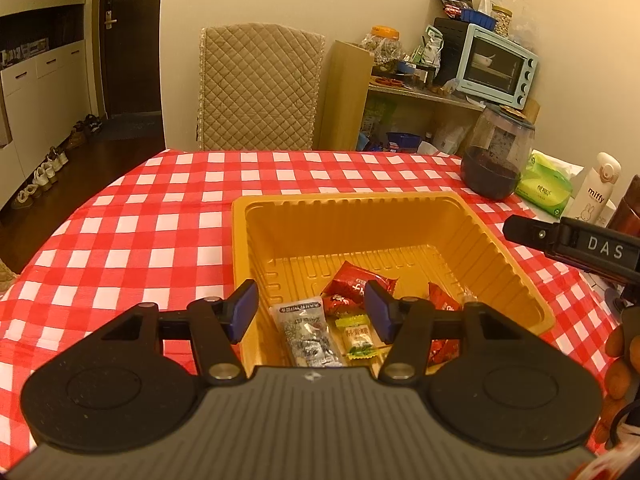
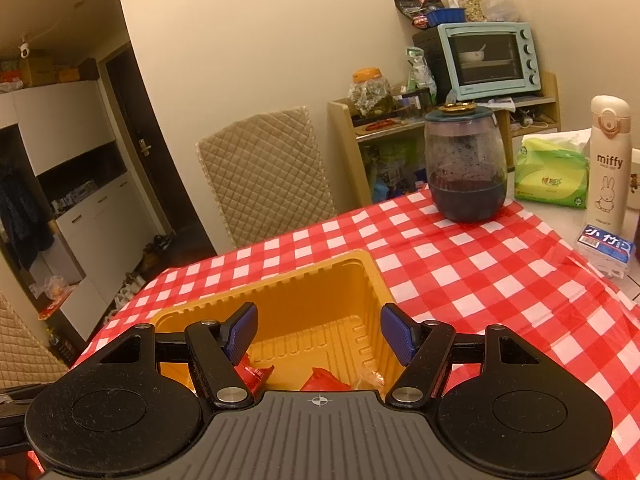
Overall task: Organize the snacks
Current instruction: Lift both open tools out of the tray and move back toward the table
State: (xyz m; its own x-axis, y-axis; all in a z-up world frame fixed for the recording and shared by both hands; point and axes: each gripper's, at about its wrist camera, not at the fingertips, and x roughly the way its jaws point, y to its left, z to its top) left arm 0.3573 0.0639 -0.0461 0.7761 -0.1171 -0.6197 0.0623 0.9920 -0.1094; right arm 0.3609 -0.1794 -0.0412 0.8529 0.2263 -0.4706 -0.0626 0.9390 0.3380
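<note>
A yellow plastic tray (image 1: pixel 360 216) sits on the red-and-white checked tablecloth. Several wrapped snacks lie in its near part: red packets (image 1: pixel 352 284), a clear grey packet (image 1: pixel 306 336) and a small yellow-green packet (image 1: pixel 358 338). My left gripper (image 1: pixel 312 310) is open and empty, hovering over the tray's near edge above the snacks. My right gripper (image 2: pixel 318 334) is open and empty over the same tray (image 2: pixel 304 304), with red packets (image 2: pixel 324 380) just below it. Part of the right gripper also shows in the left wrist view (image 1: pixel 576 242), at the tray's right side.
A dark jar with a lid (image 2: pixel 466 168), a green tissue pack (image 2: pixel 552 172), a white Miffy bottle (image 2: pixel 608 160) and a small blue pack (image 2: pixel 606 250) stand at the table's far right. A quilted chair (image 1: pixel 260 88) is behind the table. A shelf holds a toaster oven (image 2: pixel 490 58).
</note>
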